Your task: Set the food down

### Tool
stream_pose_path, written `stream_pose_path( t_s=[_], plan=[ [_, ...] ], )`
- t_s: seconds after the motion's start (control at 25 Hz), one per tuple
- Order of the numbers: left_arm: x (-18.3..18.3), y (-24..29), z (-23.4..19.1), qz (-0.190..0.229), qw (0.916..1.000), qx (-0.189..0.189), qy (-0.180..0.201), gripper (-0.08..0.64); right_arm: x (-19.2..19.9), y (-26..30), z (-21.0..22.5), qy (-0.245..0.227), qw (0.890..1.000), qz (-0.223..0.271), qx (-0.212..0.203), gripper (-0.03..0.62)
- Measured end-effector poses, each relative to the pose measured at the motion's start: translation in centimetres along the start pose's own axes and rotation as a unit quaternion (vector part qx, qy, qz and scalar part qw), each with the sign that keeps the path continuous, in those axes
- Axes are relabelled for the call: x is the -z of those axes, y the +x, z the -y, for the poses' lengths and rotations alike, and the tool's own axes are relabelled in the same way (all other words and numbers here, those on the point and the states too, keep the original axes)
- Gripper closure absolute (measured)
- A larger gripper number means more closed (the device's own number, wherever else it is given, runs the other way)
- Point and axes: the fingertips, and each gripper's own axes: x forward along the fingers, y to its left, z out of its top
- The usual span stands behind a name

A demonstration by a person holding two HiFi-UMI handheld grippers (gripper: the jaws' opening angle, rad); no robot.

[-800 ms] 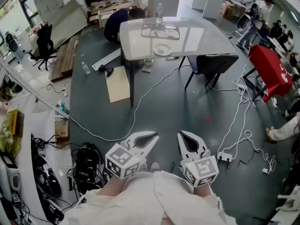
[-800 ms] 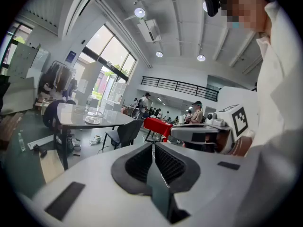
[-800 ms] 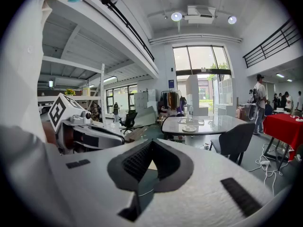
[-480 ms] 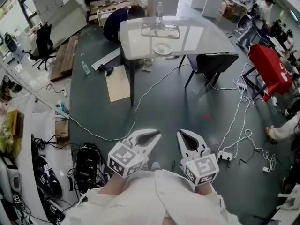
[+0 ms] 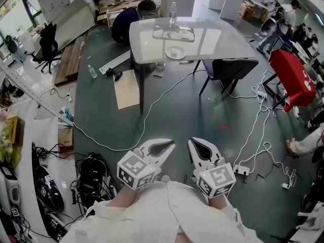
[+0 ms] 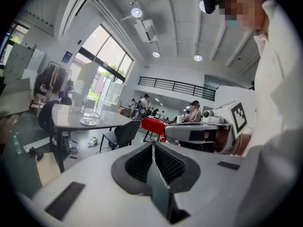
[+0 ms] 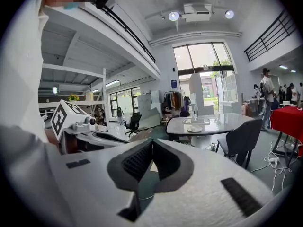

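Observation:
Both grippers hang close to my body, low in the head view, far from the table. My left gripper [image 5: 170, 146] is shut with nothing between its jaws, and the same shows in its own view [image 6: 152, 146]. My right gripper [image 5: 192, 143] is also shut and empty, with its jaws meeting at the tip [image 7: 151, 145]. Across the room, a white plate [image 5: 175, 53] lies on a glossy grey table [image 5: 223, 39]. A wire tray [image 5: 173, 33] and a water bottle [image 5: 172, 13] stand behind the plate. I can make out no food in any view.
A dark chair [image 5: 228, 67] stands at the table's near right side. White cables [image 5: 152, 110] trail over the grey floor, and a power strip [image 5: 242, 169] lies near my right. A person [image 5: 129, 22] crouches behind the table. A red-covered table [image 5: 291, 77] is at the right, bags [image 5: 93, 178] at my left.
Both grippers stay almost still near my body; the left one has crept slightly right. The head view has shifted a little.

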Motion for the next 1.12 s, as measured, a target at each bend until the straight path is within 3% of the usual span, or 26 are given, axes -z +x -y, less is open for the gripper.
stream_pose_path(
  t_s=[0.24, 0.48, 0.64, 0.92, 1.12],
  plan=[
    [0.6, 2.5, 0.6, 0.0, 1.0, -0.001, -0.001, 0.531, 2.2, -0.2, 2.0, 0.005, 1.0, -0.017, -0.011, 0.589],
    [2.0, 4.3, 1.6, 0.004, 0.9995, 0.001, -0.033, 0.531, 4.4, -1.0, 4.1, 0.018, 0.999, -0.029, -0.02, 0.589],
    [2.0, 5.2, 1.7, -0.005, 0.9995, 0.006, -0.032, 0.531, 4.5, -0.6, 6.2, 0.045, 0.999, -0.025, -0.012, 0.589],
    [2.3, 6.7, -1.0, -0.017, 0.9993, 0.004, -0.033, 0.531, 5.1, 3.0, 5.9, 0.04, 0.998, -0.033, -0.04, 0.589],
    [0.8, 7.9, -3.8, -0.021, 0.9991, 0.013, -0.035, 0.531, 3.6, 5.9, 7.7, 0.039, 0.998, -0.035, -0.033, 0.589]
  ],
)
